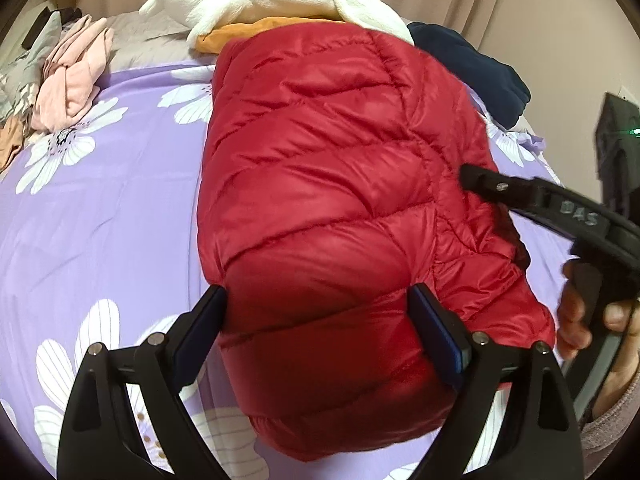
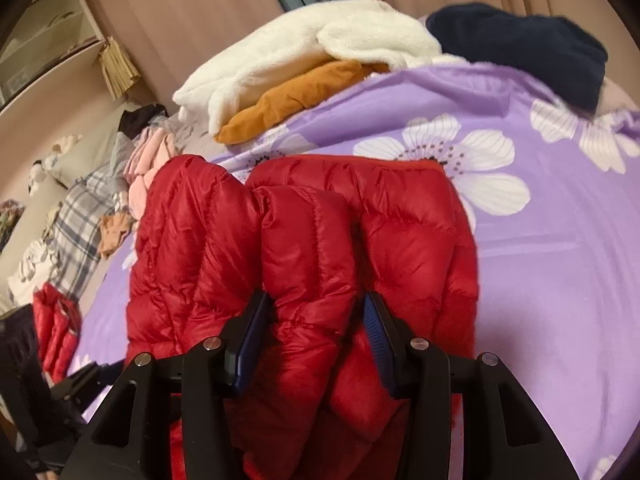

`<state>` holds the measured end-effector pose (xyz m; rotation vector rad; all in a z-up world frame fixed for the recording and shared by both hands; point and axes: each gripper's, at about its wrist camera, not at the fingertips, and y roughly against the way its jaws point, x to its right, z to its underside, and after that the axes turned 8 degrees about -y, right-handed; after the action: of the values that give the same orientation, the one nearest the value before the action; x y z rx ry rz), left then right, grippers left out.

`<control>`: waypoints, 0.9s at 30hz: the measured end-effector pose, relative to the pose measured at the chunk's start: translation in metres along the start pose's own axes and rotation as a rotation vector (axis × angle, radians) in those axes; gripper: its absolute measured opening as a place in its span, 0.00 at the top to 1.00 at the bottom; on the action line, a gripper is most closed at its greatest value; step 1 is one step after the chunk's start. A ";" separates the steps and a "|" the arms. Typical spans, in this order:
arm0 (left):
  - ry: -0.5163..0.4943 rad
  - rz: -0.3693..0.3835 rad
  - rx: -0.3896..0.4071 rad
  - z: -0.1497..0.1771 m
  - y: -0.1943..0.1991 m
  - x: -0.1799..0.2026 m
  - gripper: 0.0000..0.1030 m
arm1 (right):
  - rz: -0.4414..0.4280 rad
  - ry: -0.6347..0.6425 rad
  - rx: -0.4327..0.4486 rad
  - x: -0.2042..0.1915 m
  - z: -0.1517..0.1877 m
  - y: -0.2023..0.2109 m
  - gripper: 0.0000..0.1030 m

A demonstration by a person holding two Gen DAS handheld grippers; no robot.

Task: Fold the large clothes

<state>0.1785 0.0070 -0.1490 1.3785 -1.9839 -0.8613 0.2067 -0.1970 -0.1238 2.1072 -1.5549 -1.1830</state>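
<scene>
A red quilted down jacket (image 1: 328,184) lies folded into a thick bundle on the purple flowered bedspread (image 1: 100,220). My left gripper (image 1: 320,300) stands wide open astride the bundle's near end, one pad at its left edge and the other resting on its top. My right gripper (image 2: 316,320) is shut on a puffy fold of the same jacket (image 2: 304,240), which bulges between the pads. In the left wrist view one of its fingers (image 1: 492,188) lies against the jacket's right side, with a person's hand (image 1: 576,312) on the handle.
A white fleece (image 2: 304,52) over an orange garment (image 2: 288,100) and a dark navy garment (image 2: 520,48) lie at the bed's far side. Pink clothes (image 1: 76,76) and plaid fabric (image 2: 76,224) sit at the left. Curtains hang behind.
</scene>
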 end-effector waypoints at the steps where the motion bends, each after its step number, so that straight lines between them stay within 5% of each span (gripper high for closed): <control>1: 0.002 0.000 -0.001 0.001 0.001 0.000 0.11 | 0.003 0.016 0.015 -0.003 0.001 0.008 0.54; 7: 0.026 0.010 -0.003 0.005 0.002 -0.002 0.11 | -0.044 0.148 0.098 -0.023 0.021 0.053 0.54; 20: 0.050 0.017 -0.027 -0.001 -0.001 -0.009 0.16 | 0.028 0.171 -0.039 -0.010 0.048 0.004 0.62; 27: 0.006 -0.005 0.068 -0.033 0.015 -0.003 0.23 | 0.009 0.151 -0.029 -0.008 0.053 0.008 0.62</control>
<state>0.1957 0.0073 -0.1167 1.4225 -2.0229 -0.7980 0.1619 -0.1802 -0.1483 2.1146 -1.4704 -1.0118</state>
